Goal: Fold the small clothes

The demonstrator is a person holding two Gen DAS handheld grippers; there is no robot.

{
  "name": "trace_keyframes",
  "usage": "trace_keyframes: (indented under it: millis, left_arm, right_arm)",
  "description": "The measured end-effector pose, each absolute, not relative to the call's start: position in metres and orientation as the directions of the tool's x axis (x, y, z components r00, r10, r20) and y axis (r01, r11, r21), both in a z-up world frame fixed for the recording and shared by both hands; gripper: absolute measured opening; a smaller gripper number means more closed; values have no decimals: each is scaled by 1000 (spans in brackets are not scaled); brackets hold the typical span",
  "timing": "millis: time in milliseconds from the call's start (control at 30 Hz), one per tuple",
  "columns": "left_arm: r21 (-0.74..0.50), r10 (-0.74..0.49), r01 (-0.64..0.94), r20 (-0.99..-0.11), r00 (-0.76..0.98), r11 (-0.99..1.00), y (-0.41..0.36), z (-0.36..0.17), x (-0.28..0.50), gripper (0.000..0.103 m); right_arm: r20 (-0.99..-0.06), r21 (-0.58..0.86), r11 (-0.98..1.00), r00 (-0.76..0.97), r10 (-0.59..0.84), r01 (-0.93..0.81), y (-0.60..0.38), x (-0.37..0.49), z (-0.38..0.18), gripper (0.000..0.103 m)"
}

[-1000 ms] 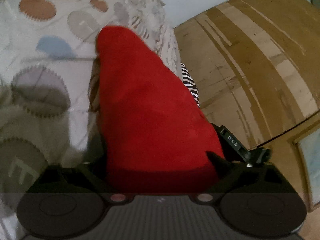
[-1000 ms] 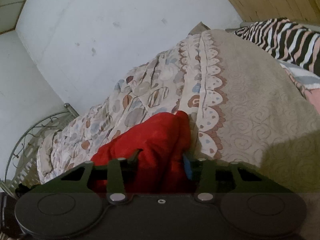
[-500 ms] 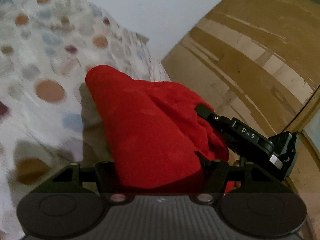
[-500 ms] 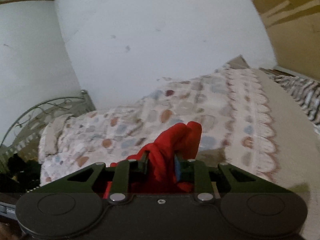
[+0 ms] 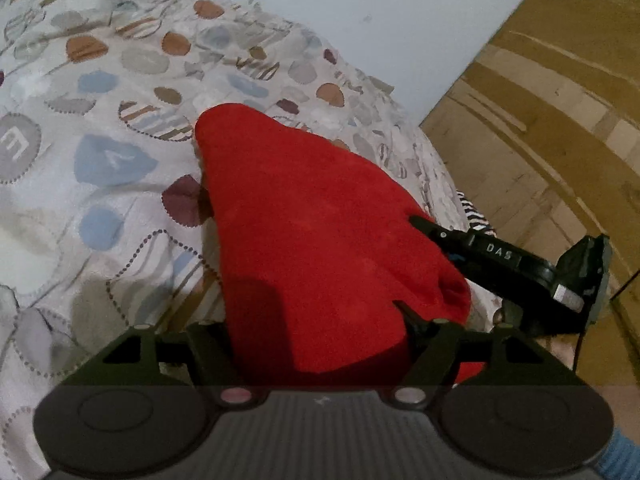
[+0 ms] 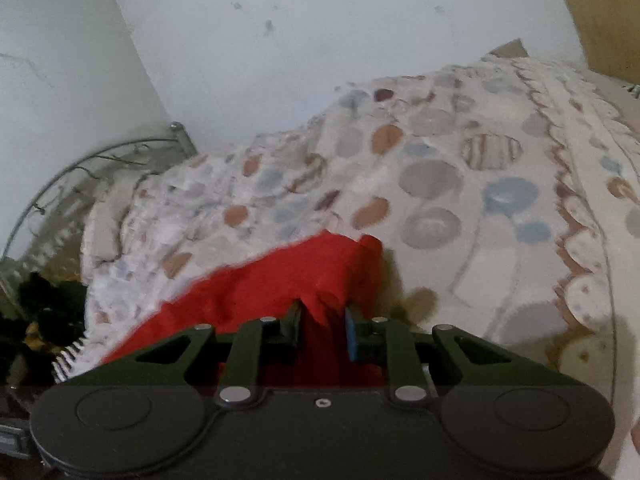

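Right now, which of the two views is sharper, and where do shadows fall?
Left wrist view: sharper; a dark shadow lies on the red cloth near the left tongs, another on the patterned bedspread. Right wrist view: softer, blurred bedspread print, the cloth's edge smeared above the right tongs.

Bed against a pale wall

A dotted quilt (image 6: 440,176) covers the bed; wood panelling (image 5: 552,128) stands right, a metal bedframe (image 6: 80,168) curves left.

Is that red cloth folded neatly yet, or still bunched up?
Bunched: the red fleece cloth drapes crumpled over the left claw, one end pinched in the right claw.
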State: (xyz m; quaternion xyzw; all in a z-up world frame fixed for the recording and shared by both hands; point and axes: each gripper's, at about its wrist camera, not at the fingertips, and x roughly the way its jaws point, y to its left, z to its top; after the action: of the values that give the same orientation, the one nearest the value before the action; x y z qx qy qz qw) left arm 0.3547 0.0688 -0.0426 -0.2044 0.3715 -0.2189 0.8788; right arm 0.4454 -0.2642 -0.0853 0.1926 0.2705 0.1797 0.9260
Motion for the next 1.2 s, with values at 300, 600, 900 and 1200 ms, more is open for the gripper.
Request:
trace_keyframes:
  millis: [300, 600, 900, 1200]
  left_arm:
    - [-399, -409, 187, -597, 690, 898, 56, -24, 343, 98]
    - [-230, -237, 123, -578, 781, 965, 52, 27, 295, 102]
    - [-121, -147, 106, -423, 894, 987, 52, 69, 202, 102]
    - [-69, -113, 94, -358, 927, 993, 43, 75, 103, 102]
  right_arm:
    - [-449, 406, 886, 796, 406, -223, -270, 428, -77, 33]
    - [-408, 295, 918, 834, 371, -264, -263, 379, -40, 73]
    - [-254, 125, 933, 898, 359, -337, -251, 281, 3, 102]
    - [-180, 79, 958, 941, 286, -276, -250, 162, 5, 102]
